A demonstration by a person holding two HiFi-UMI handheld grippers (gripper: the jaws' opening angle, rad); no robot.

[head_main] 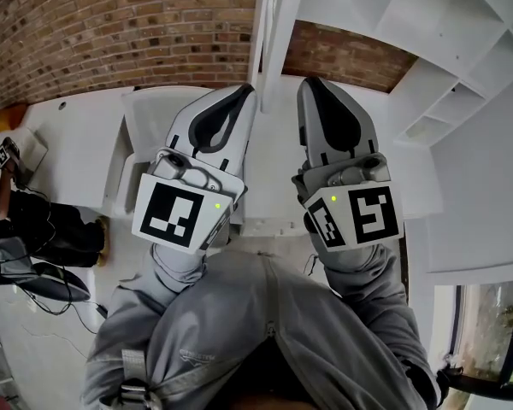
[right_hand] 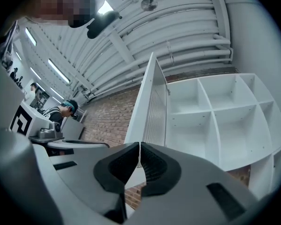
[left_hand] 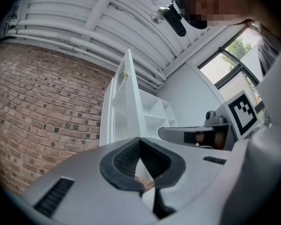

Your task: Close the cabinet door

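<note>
Facing the cabinet door (head_main: 269,32), open and edge-on just ahead between our tongs, we hold the left gripper (head_main: 238,96) and right gripper (head_main: 315,88) pinched together, empty. A push on the wrong face (it's a smooth panel) could glance off or swing it wider.

Left gripper (left_hand: 140,139) with fingers together, empty, before the edge-on white cabinet door (left_hand: 131,102), brick wall (left_hand: 42,107) leftward

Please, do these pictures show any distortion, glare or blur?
Head view: sharp, but the wide lens bends the brick wall. Left gripper view: dark round corners, the window slightly washed out. Right gripper view: the cabinet shelves bow outward; a ceiling lamp glares.
</note>
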